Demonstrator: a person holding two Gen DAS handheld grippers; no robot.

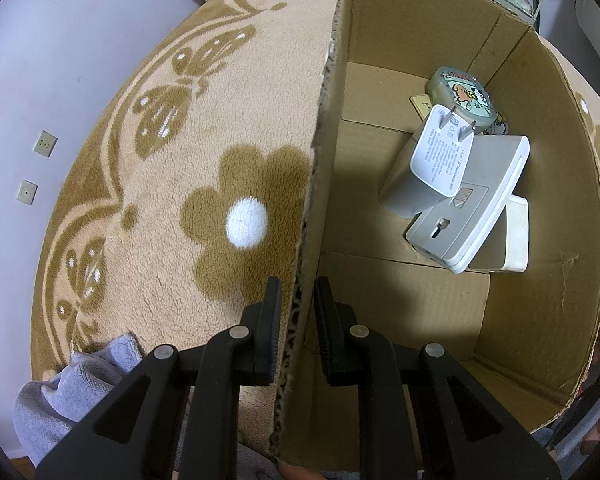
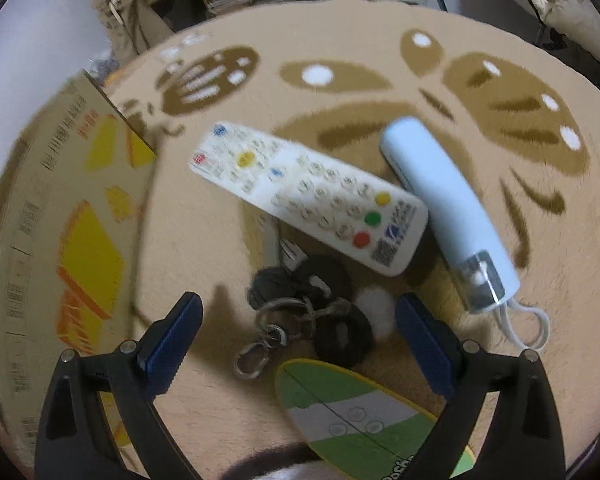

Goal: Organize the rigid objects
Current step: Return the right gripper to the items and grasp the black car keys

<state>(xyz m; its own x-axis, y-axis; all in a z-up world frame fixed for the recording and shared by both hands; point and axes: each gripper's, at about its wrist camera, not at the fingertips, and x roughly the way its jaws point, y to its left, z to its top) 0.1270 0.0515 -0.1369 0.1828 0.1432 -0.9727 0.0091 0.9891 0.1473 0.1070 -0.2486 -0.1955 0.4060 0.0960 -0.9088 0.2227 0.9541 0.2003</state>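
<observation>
1. Judging by what's already sitting in the cardboard box (image 1: 540,240), I'd call this somewhere around half done. Inside I can see a white plug adapter (image 1: 440,160) with its prongs up, a grey wedge-shaped gadget (image 1: 472,208) it leans on, a small case with a cartoon print (image 1: 462,96) behind them, and a cream block (image 1: 514,236) tucked underneath.

2. The left gripper (image 1: 298,304) is clamped on the box's near wall, one finger outside over the rug (image 1: 160,200), one inside. Looks like it's just steadying the box.

3. The right gripper (image 2: 300,320) has its jaws spread wide with nothing between them, hovering low over the leftover pile on the rug.

4. What's left out there, as far as I can see:
   - a white remote (image 2: 308,196) with coloured buttons
   - a pale blue stick-shaped device (image 2: 444,200) with a white cord loop, touching the remote's end
   - a bunch of keys (image 2: 300,300) with black fobs, a ring and clasp, and a white fluffy bit
   - a green-and-white oval thing (image 2: 352,408) right at the bottom edge

5. The keys sit roughly between the open fingers, so my guess is they're the next pick, though the view's blurry. The box's printed side (image 2: 80,240) is just left of the pile, so it's a short carry.
</observation>
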